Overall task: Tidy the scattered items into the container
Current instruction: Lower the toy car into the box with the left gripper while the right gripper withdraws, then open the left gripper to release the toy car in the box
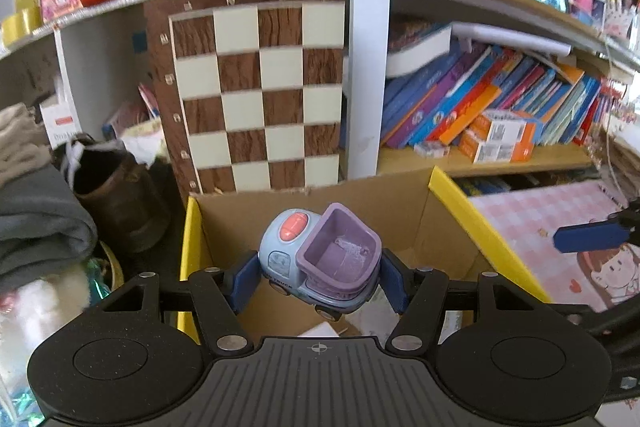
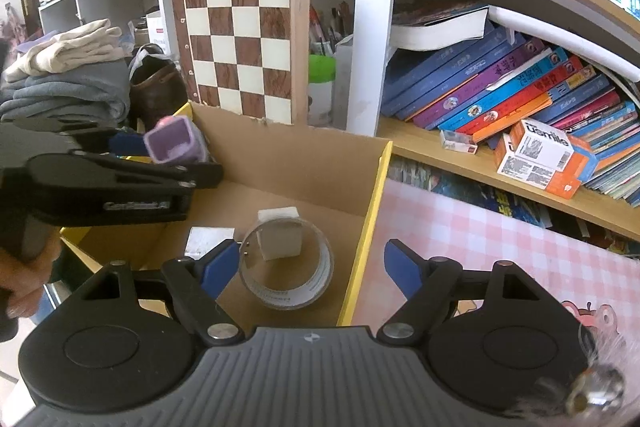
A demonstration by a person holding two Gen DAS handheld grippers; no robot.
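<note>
My left gripper is shut on a blue toy truck with a purple tipper bed and holds it above the open cardboard box with yellow flap edges. The truck's purple bed also shows in the right wrist view, held over the box's left side. My right gripper is open and empty, just above the box's near right rim. Inside the box lie a clear tape roll, a white block and a flat white piece.
A chessboard leans upright behind the box. A brown shoe and folded clothes lie to the left. A bookshelf with slanted books and orange cartons stands to the right. A pink checked cloth covers the table beside the box.
</note>
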